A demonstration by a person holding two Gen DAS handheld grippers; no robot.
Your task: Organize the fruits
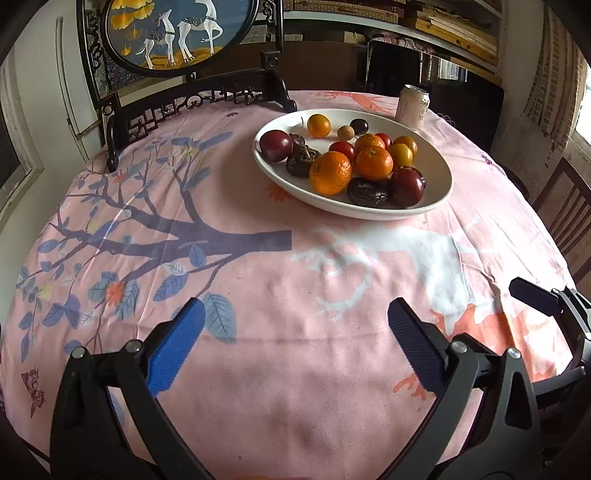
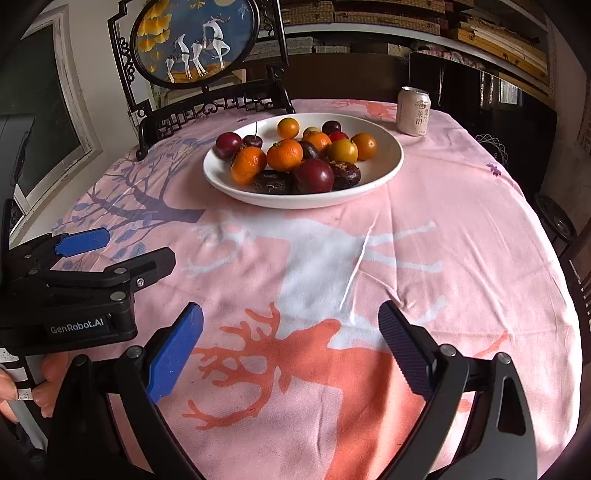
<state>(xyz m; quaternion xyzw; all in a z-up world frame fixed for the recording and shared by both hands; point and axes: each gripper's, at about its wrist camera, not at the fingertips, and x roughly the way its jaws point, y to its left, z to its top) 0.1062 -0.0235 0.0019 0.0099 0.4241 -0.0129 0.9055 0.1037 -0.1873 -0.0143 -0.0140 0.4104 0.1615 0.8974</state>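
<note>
A white oval plate (image 1: 436,173) (image 2: 384,166) sits on the far half of the table and holds several fruits: oranges (image 1: 330,172) (image 2: 284,154), dark red plums (image 1: 276,145) (image 2: 314,176), wrinkled dark passion fruits (image 1: 368,192) (image 2: 273,182), small yellow and red ones. My left gripper (image 1: 295,325) is open and empty, low over the near cloth, well short of the plate. My right gripper (image 2: 290,326) is open and empty, also near the front. The left gripper also shows at the left of the right wrist view (image 2: 140,247).
A pink printed tablecloth (image 1: 258,369) (image 2: 461,221) covers the round table. A drink can (image 1: 413,106) (image 2: 413,110) stands behind the plate at right. A dark wooden framed deer screen (image 1: 177,33) (image 2: 195,40) stands at the back left. A chair (image 1: 569,210) is at right.
</note>
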